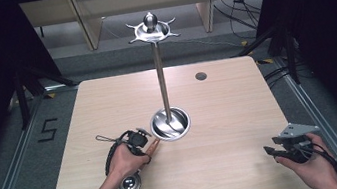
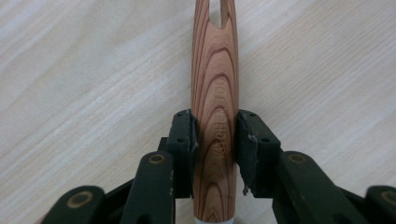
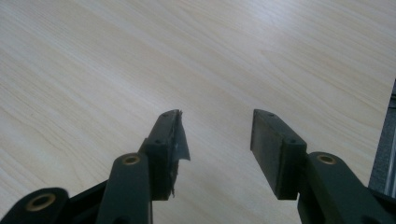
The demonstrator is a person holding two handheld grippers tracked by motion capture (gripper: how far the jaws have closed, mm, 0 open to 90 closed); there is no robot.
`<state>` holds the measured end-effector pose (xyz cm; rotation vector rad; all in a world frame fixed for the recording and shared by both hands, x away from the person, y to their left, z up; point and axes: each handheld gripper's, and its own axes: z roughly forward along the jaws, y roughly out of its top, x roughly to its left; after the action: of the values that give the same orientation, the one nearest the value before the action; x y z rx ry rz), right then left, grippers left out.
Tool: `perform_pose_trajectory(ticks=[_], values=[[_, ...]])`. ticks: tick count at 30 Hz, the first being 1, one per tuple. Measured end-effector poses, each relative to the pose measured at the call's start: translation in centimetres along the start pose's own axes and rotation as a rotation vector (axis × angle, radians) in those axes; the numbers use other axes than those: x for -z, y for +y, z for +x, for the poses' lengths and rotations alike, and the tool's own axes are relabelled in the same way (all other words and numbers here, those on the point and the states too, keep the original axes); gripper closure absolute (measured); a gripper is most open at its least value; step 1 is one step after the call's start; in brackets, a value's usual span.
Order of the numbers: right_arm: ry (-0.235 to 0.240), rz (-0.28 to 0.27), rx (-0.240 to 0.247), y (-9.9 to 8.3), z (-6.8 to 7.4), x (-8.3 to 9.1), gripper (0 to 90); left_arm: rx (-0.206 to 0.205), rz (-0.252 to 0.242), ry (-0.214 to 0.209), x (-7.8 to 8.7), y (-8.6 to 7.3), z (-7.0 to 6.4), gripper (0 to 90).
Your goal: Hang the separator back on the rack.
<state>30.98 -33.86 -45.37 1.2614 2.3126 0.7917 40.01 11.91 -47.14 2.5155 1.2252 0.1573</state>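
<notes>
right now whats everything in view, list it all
wooden handle: 1, reddish-brown grain with a slot near its far end, clamped in the left gripper just above the table
metal stand: 1, silver pole with a hooked top and a round dish base, table centre
table: 1, pale wood
hole cover: 1, grey, far right of the tabletop
left gripper: 1, black, near-left beside the stand's base
right gripper: 1, black, jaws apart, near-right corner
</notes>
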Motion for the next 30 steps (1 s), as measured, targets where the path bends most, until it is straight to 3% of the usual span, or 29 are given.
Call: perform_pose_trajectory(ticks=[5,7,11,12,16,17,21,26,27,29,30], values=[[-0.009,-0.013,0.019,0.0,-0.1,0.0,53.7,-0.001,-0.113,-0.002,1.1,-1.2,0.0,67.7],[-0.009,-0.018,0.020,-0.1,-0.1,-0.1,53.7,-0.007,-0.125,-0.003,1.3,-1.5,0.1,67.7],[-0.007,-0.018,0.018,-0.1,-0.1,-0.1,53.6,-0.009,-0.215,0.004,2.7,-2.5,0.2,67.8],[-0.009,-0.018,0.018,-0.1,-0.1,-0.1,53.5,-0.009,-0.215,0.004,2.7,-2.5,0.2,67.7],[-0.007,-0.025,0.015,-0.1,-0.1,-0.2,53.4,0.007,-0.288,0.006,3.4,-3.4,0.3,67.8],[-0.008,-0.023,0.018,-0.1,-0.1,-0.2,53.4,0.016,-0.326,0.006,3.6,-3.9,0.4,67.8],[-0.001,-0.010,-0.007,0.0,0.0,-0.1,53.4,0.021,-0.372,0.000,4.3,-4.7,0.6,67.8],[-0.001,-0.015,-0.004,0.0,0.0,-0.2,53.4,-0.001,-0.413,0.009,5.0,-5.3,0.8,67.8],[-0.007,-0.026,0.016,-0.1,0.0,-0.3,53.3,-0.004,-0.421,0.011,5.2,-5.5,0.8,67.8],[-0.006,-0.025,0.021,-0.1,-0.1,-0.2,53.3,0.018,-0.467,0.015,5.3,-5.6,0.6,67.8],[-0.001,-0.014,0.001,0.0,0.0,-0.1,53.3,0.026,-0.477,0.020,5.4,-5.7,0.6,67.8]])
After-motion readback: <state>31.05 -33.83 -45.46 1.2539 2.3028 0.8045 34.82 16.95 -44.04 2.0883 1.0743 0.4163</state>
